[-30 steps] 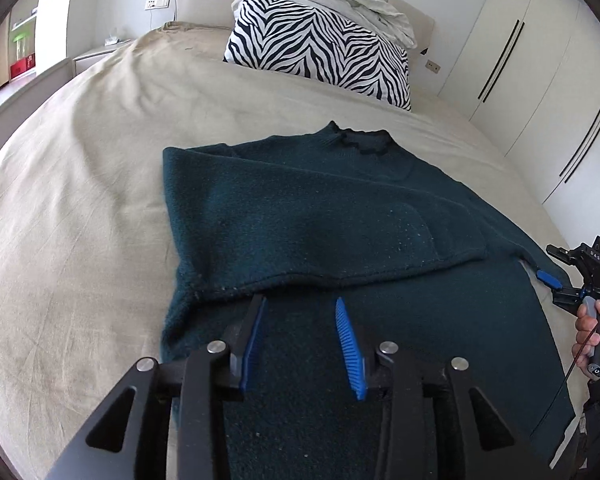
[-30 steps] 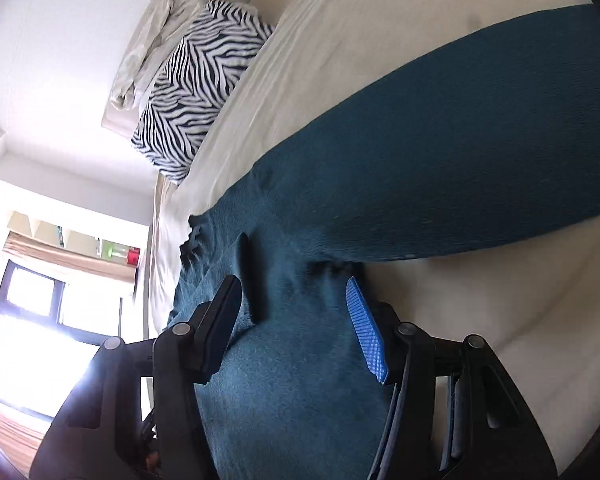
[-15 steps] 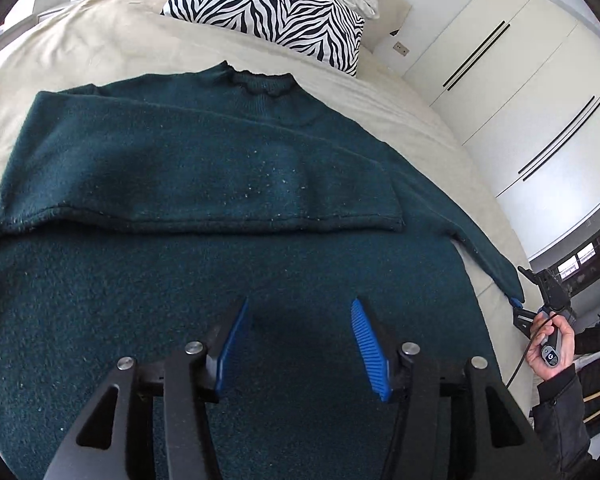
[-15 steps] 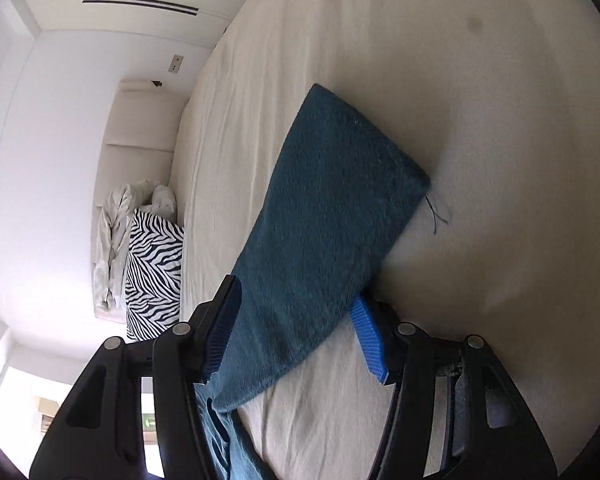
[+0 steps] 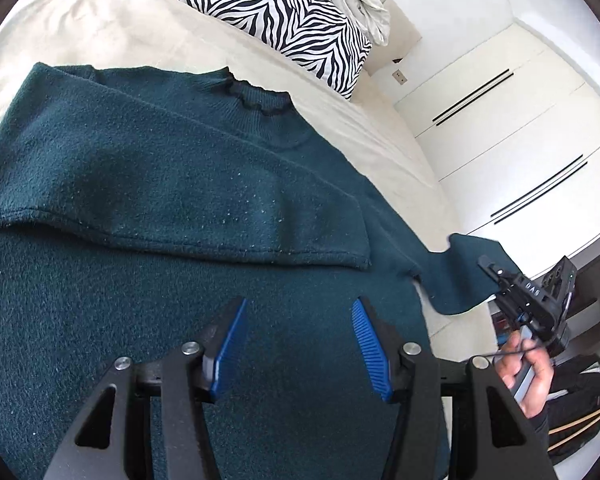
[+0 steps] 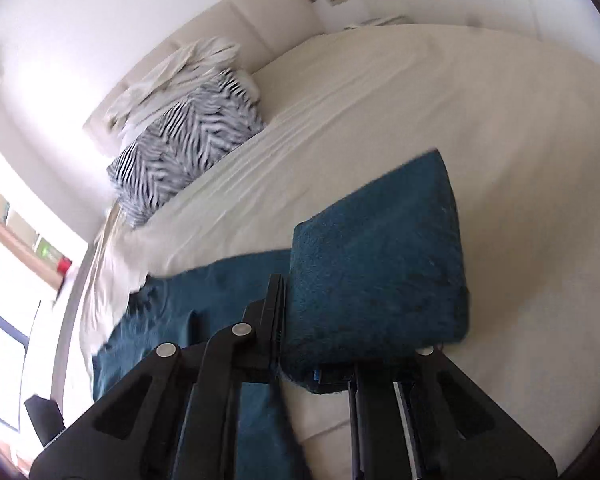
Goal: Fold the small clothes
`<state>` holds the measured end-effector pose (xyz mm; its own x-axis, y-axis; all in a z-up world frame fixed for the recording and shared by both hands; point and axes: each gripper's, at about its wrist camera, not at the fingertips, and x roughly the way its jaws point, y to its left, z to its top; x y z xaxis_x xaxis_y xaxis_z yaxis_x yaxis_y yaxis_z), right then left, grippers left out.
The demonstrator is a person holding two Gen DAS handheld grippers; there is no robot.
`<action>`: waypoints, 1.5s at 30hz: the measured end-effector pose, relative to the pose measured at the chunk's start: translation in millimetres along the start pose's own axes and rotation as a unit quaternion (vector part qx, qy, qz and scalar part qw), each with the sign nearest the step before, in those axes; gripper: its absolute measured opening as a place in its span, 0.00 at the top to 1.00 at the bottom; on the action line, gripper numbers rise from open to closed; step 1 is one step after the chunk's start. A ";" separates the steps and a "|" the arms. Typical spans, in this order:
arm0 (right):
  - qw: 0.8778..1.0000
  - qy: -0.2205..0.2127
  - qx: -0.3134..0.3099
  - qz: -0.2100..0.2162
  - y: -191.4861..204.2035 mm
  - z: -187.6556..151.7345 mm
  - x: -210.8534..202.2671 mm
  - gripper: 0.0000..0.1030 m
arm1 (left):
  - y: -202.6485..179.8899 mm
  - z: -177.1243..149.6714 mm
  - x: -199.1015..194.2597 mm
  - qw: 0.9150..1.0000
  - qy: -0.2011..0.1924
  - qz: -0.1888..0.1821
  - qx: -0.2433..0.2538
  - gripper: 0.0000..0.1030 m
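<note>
Bedroom with a cream bed (image 5: 112, 36) and a zebra pillow (image 5: 284, 20) at its head. Left wrist view: below the pillow a teal sweater (image 5: 148, 184) lies flat, one sleeve folded across; the left tool (image 5: 298, 344) hovers spread. Right wrist view: the right tool (image 6: 320, 360), spread half a second ago, now pinches the other sleeve (image 6: 380, 280), lifted, likely to fold inward.

Left gripper (image 5: 298, 344): black frame, blue ribbed pads, silver screws. Right hand (image 5: 526, 376): bare skin, dark sleeve.
</note>
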<state>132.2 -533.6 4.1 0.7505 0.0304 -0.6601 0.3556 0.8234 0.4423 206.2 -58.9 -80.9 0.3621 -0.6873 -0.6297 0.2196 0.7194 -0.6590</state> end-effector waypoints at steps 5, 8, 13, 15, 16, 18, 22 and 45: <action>0.982 0.065 -0.176 0.000 133.8 -69.8 51.2 0.90 | -2.2 5.7 4.3 0.999 0.004 -0.038 -0.028 0.38; 0.976 0.097 -0.194 -0.006 168.8 -114.3 73.2 0.90 | -5.4 9.1 15.6 0.998 0.018 -0.053 -0.039 0.27; 0.977 0.128 -0.168 0.009 163.7 -154.5 81.6 0.82 | -8.8 4.5 48.4 0.991 0.058 -0.084 -0.083 0.22; 0.977 0.122 -0.176 0.017 159.7 -159.1 76.1 0.73 | -13.8 4.2 64.1 0.989 0.072 -0.091 -0.091 0.22; 0.975 0.125 -0.181 0.025 158.6 -157.5 79.9 0.59 | -17.1 2.7 71.7 0.988 0.078 -0.092 -0.093 0.22; 0.974 0.123 -0.187 0.040 151.9 -165.9 65.8 0.43 | -23.1 2.9 85.4 0.988 0.088 -0.085 -0.092 0.22; 0.974 0.133 -0.173 0.054 135.2 -169.2 51.0 0.42 | -36.3 10.3 101.3 0.990 0.087 -0.070 -0.084 0.41; 0.952 0.137 0.177 0.208 15.3 -136.9 61.7 0.42 | -45.7 89.7 4.7 0.988 -0.021 0.083 0.130 0.90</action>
<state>107.6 -441.6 -113.0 0.7112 0.4984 -0.4958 0.2616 0.4670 0.8447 279.1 -86.0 -16.8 0.4476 -0.5575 -0.6991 0.3771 0.8266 -0.4177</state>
